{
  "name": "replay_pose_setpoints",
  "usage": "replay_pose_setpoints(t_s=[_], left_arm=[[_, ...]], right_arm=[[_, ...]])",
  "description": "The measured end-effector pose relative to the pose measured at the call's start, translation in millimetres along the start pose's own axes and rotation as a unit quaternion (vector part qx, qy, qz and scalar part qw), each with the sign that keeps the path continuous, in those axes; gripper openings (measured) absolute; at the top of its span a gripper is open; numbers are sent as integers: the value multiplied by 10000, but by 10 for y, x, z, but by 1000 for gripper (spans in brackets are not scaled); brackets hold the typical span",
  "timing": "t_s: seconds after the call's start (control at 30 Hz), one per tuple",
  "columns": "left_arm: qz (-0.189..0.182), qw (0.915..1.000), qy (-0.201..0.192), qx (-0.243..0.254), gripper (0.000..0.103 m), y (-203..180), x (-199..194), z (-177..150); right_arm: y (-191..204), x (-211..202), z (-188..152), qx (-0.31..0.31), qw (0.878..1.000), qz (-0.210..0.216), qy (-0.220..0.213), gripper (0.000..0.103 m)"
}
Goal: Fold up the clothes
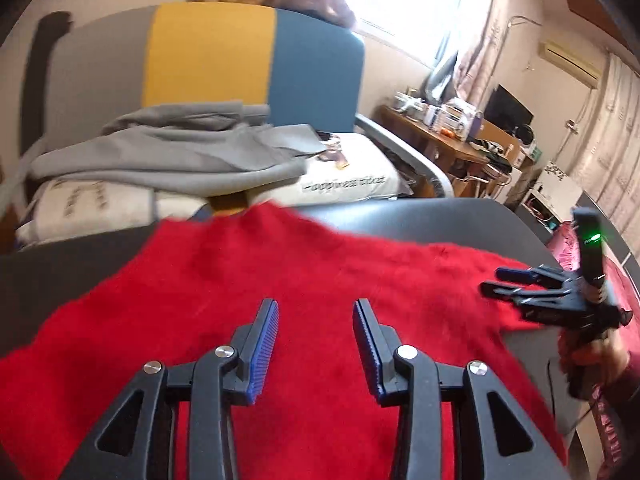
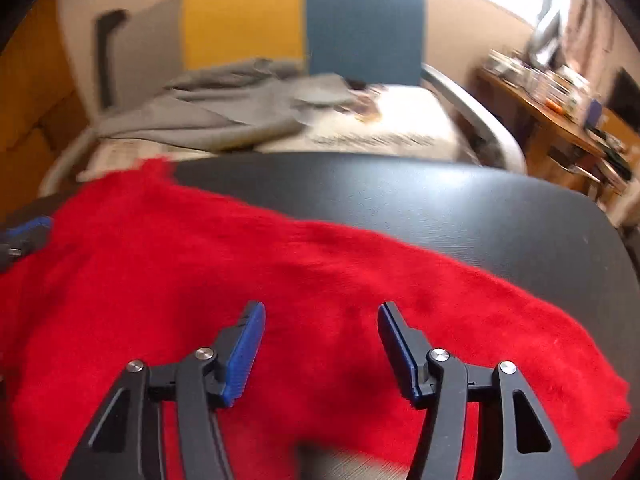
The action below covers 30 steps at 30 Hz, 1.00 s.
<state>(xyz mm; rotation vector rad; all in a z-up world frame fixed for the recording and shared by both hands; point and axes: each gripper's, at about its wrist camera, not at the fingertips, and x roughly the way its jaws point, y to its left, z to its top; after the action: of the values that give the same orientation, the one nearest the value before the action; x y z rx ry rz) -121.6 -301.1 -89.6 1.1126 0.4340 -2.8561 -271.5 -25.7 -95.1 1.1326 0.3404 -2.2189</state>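
From your left wrist camera, your left gripper (image 1: 316, 306) hangs above the red garment (image 1: 280, 280) with its jaws parted and nothing between the blue pads (image 1: 264, 352), so it is released. The red garment lies spread over the dark bench (image 1: 420, 216), reaching from the near edge up to the far left rim. At the right of this view your right gripper (image 1: 490, 280) is over the garment's right end, its two fingers apart, with a green light on its handle and your hand (image 1: 612, 356) below it. Beyond the bench stands a chair (image 1: 208, 52) with grey, yellow and blue panels, holding a grey garment (image 1: 168, 152) on a white printed cushion (image 1: 352, 176).

From your right wrist camera, which is blurred, your right gripper (image 2: 322, 308) is also released: the jaws stand wide and empty above the red garment (image 2: 200, 260). The cloth covers the left and near part of the bench (image 2: 440, 200), leaving its far right bare. Your left gripper (image 2: 30, 226) shows only as a blue tip at the left edge.
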Motion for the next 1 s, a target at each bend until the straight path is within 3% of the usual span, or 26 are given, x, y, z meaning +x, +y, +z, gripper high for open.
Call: replay_pose_setpoints(t_s=[0.2,0.33,0.5,0.6,0.67,0.9,1.0], left_arm=[[389,9990,197,-18,39,177,-615,-693],[452,9985,219,-230,39,292,-917,-1031],[601,9967,469,-262,39,401,-1038,-1366],[841,9934,755,-214,39,471,-945,-1554],[842,9948,523,-248,41,518,-953,-1683],[964,9938,501,-238,42,543,-914,-1671],[1045,9929,445,-353,40,516,-1083,-1677]], right_arm=[[744,-364,-415,-342,9938,1043,199,61],[1081,-431,-760,-294,9912,1200,485,61],[1211,-360,-1102,-350,9938,508,929,61],[1156,-441,-1255,-368,9945,43,981,60],[1062,-475,-1340,-213,9954,-41,939,61],[1059,-518,-1456,-72,9973,-263,687,64],[1055,-569,-1419,16,9978,-196,634,66]])
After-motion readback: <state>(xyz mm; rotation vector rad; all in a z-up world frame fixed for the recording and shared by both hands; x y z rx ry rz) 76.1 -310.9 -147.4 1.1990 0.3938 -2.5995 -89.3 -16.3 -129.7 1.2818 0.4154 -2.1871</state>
